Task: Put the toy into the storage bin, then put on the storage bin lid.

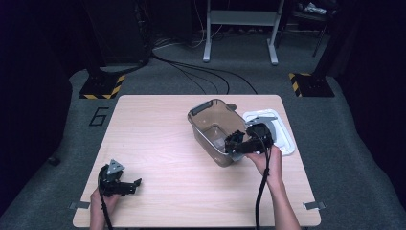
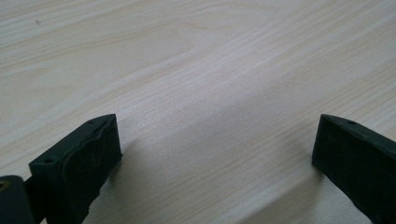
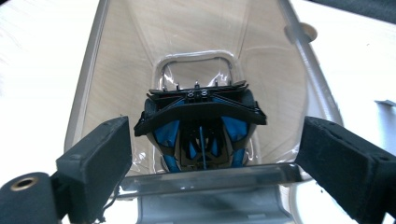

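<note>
Toy car (image 3: 201,126): inside clear container (image 1: 210,125), dead ahead at 12 o'clock of right gripper (image 3: 210,163), jaws wide, empty; left gripper (image 2: 215,158) wide, idle.

The whole left and middle of the worktop (image 1: 158,143) lies bare, so the left hand-held gripper (image 1: 131,186), jaws spread wide near the front edge, has free wood all around it. On the right, a clear plastic bin (image 1: 210,125) stands in the way, with a white lid (image 1: 280,129) just beside it. The right hand-held gripper (image 1: 234,143) sits at the bin's near rim, a black-and-blue object (image 3: 201,126) inside blocking its open jaws.
</note>
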Demonstrator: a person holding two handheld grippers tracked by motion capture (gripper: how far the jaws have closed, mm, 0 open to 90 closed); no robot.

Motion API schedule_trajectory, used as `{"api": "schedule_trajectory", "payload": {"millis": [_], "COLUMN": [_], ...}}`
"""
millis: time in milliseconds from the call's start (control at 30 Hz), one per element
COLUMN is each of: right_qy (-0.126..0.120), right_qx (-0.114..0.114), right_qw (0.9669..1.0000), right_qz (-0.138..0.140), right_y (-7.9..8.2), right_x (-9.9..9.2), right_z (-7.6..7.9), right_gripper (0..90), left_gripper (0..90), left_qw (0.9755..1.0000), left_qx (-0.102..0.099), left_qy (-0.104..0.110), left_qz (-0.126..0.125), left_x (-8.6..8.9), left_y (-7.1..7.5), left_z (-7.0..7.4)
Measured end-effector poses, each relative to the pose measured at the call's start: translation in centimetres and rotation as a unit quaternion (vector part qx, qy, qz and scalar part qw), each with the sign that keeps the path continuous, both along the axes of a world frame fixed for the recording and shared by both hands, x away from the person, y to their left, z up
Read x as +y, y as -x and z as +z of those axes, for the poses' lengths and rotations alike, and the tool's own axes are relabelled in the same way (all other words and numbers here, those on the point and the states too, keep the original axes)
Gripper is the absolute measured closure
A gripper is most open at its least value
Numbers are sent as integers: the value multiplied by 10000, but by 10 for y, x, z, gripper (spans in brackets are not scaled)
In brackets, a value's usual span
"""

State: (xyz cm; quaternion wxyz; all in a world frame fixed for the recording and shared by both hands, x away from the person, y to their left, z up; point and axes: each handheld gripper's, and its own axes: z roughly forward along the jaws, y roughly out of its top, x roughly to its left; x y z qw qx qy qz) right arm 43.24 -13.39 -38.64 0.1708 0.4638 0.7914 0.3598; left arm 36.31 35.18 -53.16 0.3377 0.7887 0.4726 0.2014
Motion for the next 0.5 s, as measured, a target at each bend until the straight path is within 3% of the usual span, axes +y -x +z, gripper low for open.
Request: {"api": "schedule_trajectory", "payload": {"millis": [67, 500], "right_qy": [-28, -96], "right_qx": [-133, -263], "right_qw": [9999, 9992], "right_qz": [27, -298], "right_y": [3, 8], "right_x": [-6, -34], "right_z": [4, 13], "right_gripper": [57, 41], "left_gripper": [12, 12], "left_qw": [10000, 10000], "left_qx": [-6, 0], "left_qy": [-1, 0], "left_qz": [0, 0], "left_x": [0, 0], "left_y": [0, 0], "left_z": [0, 0]}}
